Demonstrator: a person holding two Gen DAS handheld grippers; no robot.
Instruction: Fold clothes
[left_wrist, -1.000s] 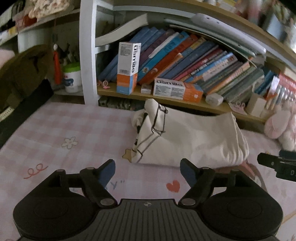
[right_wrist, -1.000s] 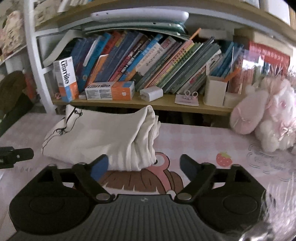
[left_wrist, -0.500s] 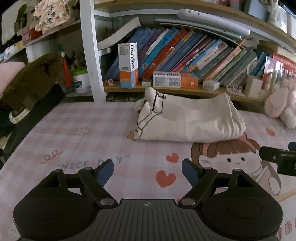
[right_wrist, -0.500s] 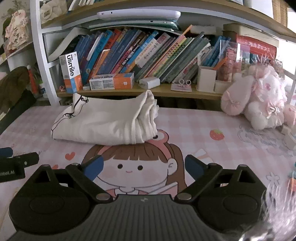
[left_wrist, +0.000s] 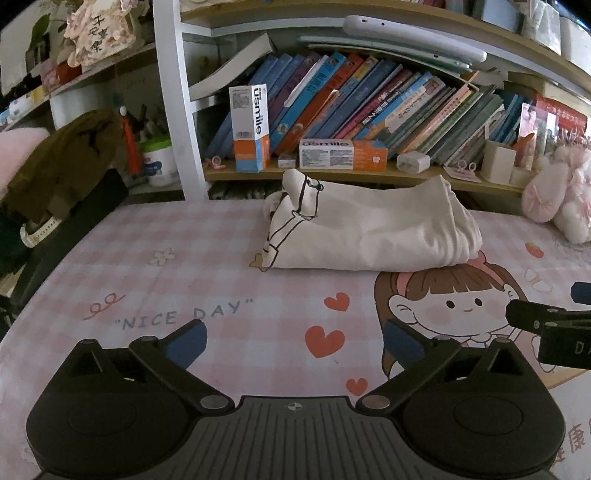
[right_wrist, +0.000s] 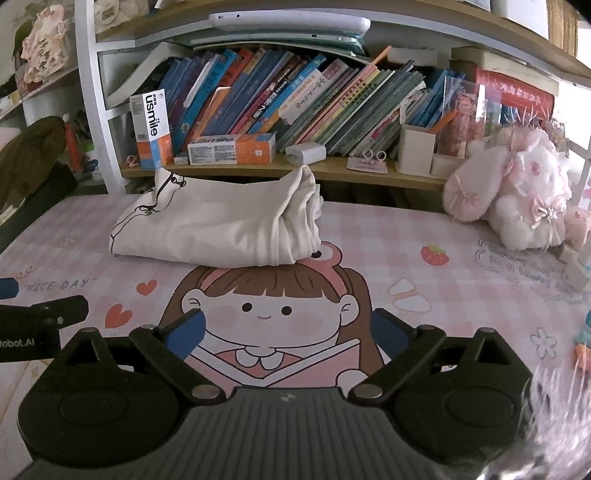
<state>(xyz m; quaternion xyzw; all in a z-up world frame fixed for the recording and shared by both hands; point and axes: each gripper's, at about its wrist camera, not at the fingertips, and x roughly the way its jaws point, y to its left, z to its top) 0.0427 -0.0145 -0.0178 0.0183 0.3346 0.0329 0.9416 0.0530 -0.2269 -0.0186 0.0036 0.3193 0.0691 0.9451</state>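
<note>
A cream garment with black line print lies folded in a bundle at the far side of the pink checked mat, seen in the left wrist view (left_wrist: 369, 229) and the right wrist view (right_wrist: 221, 225). My left gripper (left_wrist: 293, 343) is open and empty, well short of the garment. My right gripper (right_wrist: 291, 332) is open and empty, also pulled back from it, above the cartoon girl print (right_wrist: 273, 306). Each gripper shows at the edge of the other's view: the right one in the left wrist view (left_wrist: 546, 325), the left one in the right wrist view (right_wrist: 40, 317).
A bookshelf (right_wrist: 280, 170) with leaning books and usmile boxes (right_wrist: 151, 129) stands right behind the garment. A pink plush toy (right_wrist: 517, 195) sits at the right. A dark brown bag (left_wrist: 62, 162) lies at the left edge of the mat (left_wrist: 184, 251).
Both grippers have drawn back from the folded garment toward the near side of the mat. The garment stays where it lay. Both stay open.
</note>
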